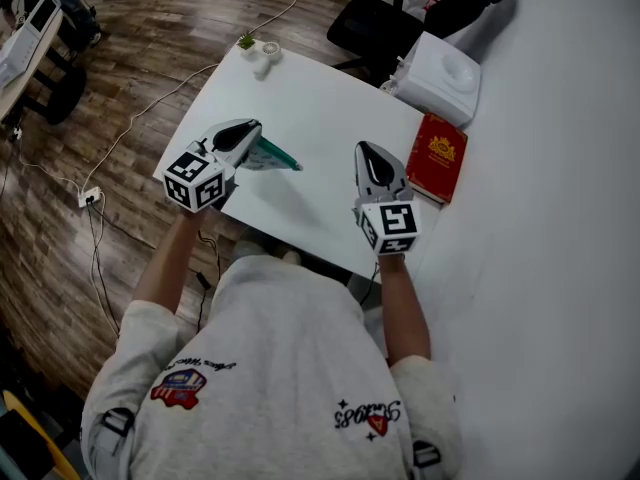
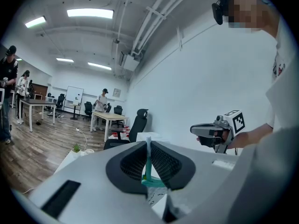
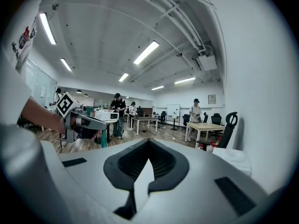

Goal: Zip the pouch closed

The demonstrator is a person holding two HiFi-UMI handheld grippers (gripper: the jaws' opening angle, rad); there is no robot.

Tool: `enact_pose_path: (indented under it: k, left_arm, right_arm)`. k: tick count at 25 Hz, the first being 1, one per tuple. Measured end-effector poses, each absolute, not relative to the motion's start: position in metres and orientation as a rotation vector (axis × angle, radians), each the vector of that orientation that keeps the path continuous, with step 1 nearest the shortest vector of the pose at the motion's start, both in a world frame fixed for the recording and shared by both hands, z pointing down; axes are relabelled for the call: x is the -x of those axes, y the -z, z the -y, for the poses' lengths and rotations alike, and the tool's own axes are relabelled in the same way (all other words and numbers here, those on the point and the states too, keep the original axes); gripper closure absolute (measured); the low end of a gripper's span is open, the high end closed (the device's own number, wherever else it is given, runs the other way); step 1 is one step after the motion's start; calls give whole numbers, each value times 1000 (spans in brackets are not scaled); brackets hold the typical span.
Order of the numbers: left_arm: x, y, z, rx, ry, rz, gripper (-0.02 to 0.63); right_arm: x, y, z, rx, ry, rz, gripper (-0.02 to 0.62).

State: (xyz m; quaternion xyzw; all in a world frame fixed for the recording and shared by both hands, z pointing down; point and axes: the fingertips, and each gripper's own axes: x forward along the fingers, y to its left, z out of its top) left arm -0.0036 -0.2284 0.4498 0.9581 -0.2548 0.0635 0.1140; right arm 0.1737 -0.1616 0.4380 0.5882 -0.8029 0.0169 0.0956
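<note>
Pinching the teal pouch [image 1: 275, 157], left gripper [image 1: 256, 136] hangs over the table [image 1: 320, 103]; empty right gripper [image 1: 369, 151], closed, near red book [image 1: 437, 157].

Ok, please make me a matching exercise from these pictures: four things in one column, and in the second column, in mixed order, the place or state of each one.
Things:
1. left gripper
2. right gripper
3. red book
4. small plant

Places or states:
A. at the far corner of the white table
B. shut, with nothing between its jaws
C. shut on the teal pouch
D. lying flat, to the right of the right gripper

Right pairs: 1-C, 2-B, 3-D, 4-A
</note>
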Motion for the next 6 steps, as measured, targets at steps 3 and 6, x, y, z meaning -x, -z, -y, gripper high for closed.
enact_pose_path:
  k: [3,6]
  left_arm:
    - [1,-449,229,-2816,-192,742,583]
    - [-1,-448,229,-2820,-198,736,583]
  right_arm:
    - [-175,-437,162,-1747,-51,2383,601]
    - [-177,-438,161,-1746,-53,2386,601]
